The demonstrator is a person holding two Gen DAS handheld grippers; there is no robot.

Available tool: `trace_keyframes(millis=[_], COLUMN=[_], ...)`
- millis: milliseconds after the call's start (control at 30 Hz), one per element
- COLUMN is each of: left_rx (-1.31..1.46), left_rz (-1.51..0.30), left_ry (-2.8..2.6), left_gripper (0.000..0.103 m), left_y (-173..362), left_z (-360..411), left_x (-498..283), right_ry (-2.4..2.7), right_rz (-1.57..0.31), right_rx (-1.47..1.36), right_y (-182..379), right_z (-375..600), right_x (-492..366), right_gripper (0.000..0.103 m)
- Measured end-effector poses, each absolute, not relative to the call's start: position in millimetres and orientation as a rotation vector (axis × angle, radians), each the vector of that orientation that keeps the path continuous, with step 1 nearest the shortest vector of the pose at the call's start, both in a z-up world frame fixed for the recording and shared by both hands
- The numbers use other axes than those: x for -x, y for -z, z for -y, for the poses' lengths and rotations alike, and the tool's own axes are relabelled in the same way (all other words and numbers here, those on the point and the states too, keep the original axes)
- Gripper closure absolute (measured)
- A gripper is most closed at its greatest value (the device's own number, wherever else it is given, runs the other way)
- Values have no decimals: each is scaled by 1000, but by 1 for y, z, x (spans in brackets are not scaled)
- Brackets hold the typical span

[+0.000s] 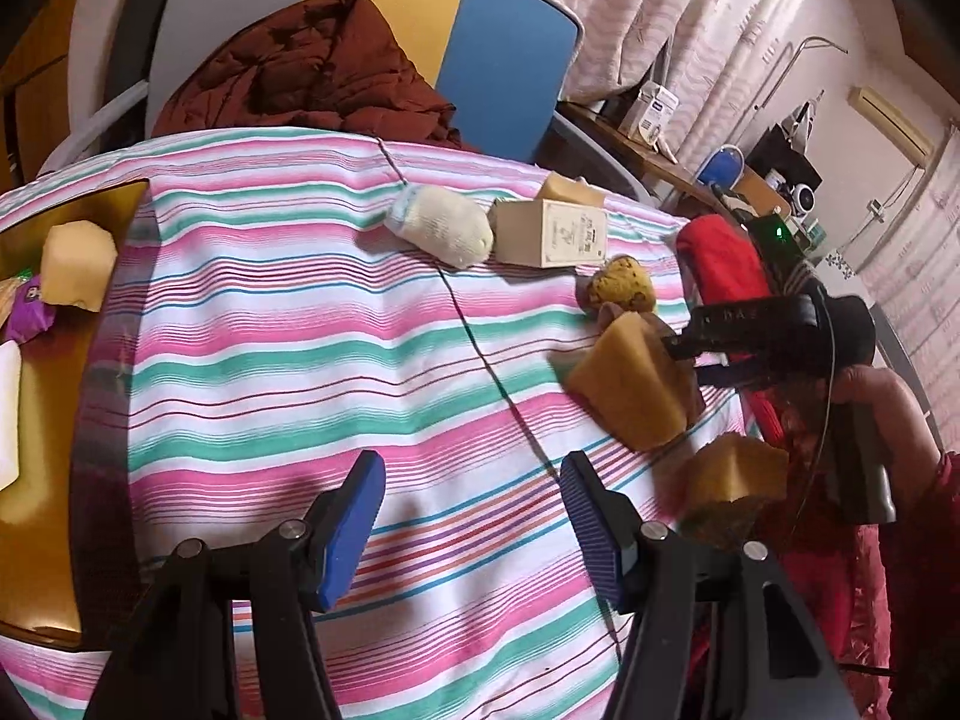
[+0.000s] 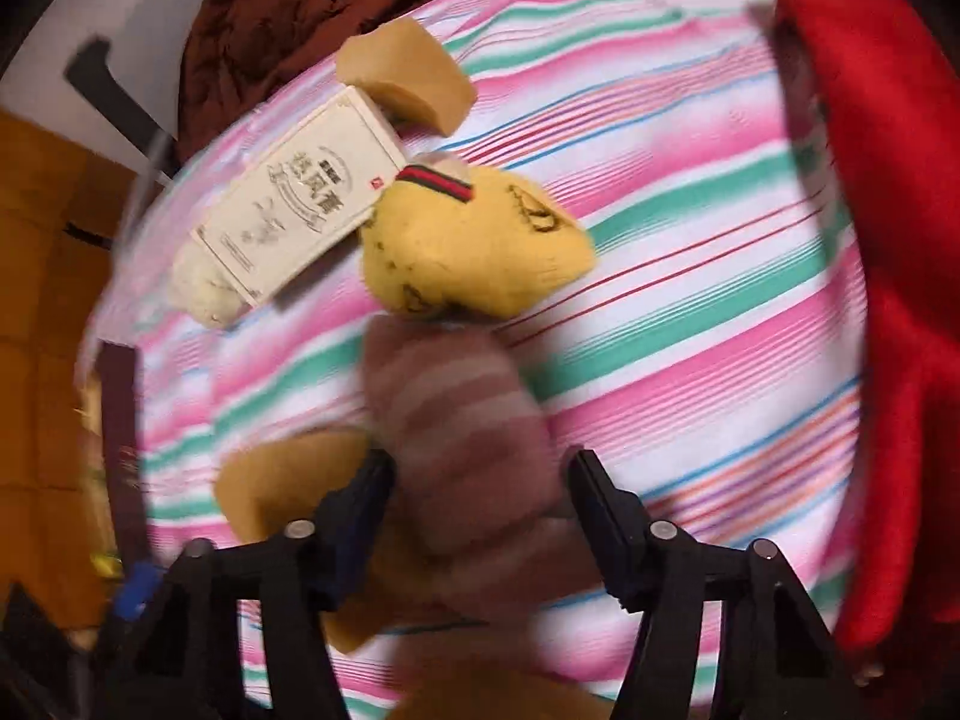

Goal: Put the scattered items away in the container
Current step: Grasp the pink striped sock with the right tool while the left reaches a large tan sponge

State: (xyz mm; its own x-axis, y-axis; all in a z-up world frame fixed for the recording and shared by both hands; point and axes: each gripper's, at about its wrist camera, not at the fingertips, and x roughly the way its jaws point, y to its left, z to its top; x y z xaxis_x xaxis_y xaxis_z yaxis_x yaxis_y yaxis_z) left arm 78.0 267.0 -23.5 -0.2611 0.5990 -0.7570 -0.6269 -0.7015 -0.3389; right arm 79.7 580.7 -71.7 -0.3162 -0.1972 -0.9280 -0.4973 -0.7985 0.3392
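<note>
A left gripper (image 1: 474, 516) hangs wide open and empty above a table under a pink, green and white striped cloth (image 1: 288, 324), its 2 blue-padded fingers (image 1: 354, 522) well apart over bare fabric. At the cloth's left edge sits a gold-lined container (image 1: 84, 204) holding a pale yellow sponge (image 1: 78, 264) and a purple packet (image 1: 30, 306).

Across the table lie a cream sock (image 1: 441, 228), a white printed box (image 1: 552, 234) just beside it, a tan foam block (image 1: 570, 189) behind the box, and a yellow patterned sock (image 1: 621, 285) nearer the right edge, next to a red garment (image 1: 726, 264).

The right gripper (image 2: 480, 516), seen from the left camera reaching in from the right, has its tips against an orange sponge wedge (image 1: 630, 384); another sponge piece (image 1: 732, 486) sits lower right. In its own blurred view its fingers stand open, a brown striped sock (image 2: 468, 438) between them, though whether either pad touches it cannot be told.
</note>
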Motion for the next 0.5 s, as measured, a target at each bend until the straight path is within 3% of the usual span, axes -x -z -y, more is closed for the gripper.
trace_keyframes(millis=[33, 67, 167, 500], left_rx=[1198, 1201, 1207, 1115], left_rz=[-37, -37, -46, -142], left_ry=[-2018, -2016, -2000, -1953], left_gripper=[42, 42, 42, 39], left_y=[24, 25, 26, 21], left_z=[-269, -271, -279, -336], left_x=[-78, -78, -79, -85], right_ry=[-2245, -2277, -2366, -2489], right_rz=[-901, -940, -1150, -1073], right_rx=[1686, 1676, 1656, 1292], right_y=[70, 69, 75, 47], right_z=[-581, -580, -575, -581], right_x=[-79, -79, -76, -88], right_gripper=[56, 62, 63, 63])
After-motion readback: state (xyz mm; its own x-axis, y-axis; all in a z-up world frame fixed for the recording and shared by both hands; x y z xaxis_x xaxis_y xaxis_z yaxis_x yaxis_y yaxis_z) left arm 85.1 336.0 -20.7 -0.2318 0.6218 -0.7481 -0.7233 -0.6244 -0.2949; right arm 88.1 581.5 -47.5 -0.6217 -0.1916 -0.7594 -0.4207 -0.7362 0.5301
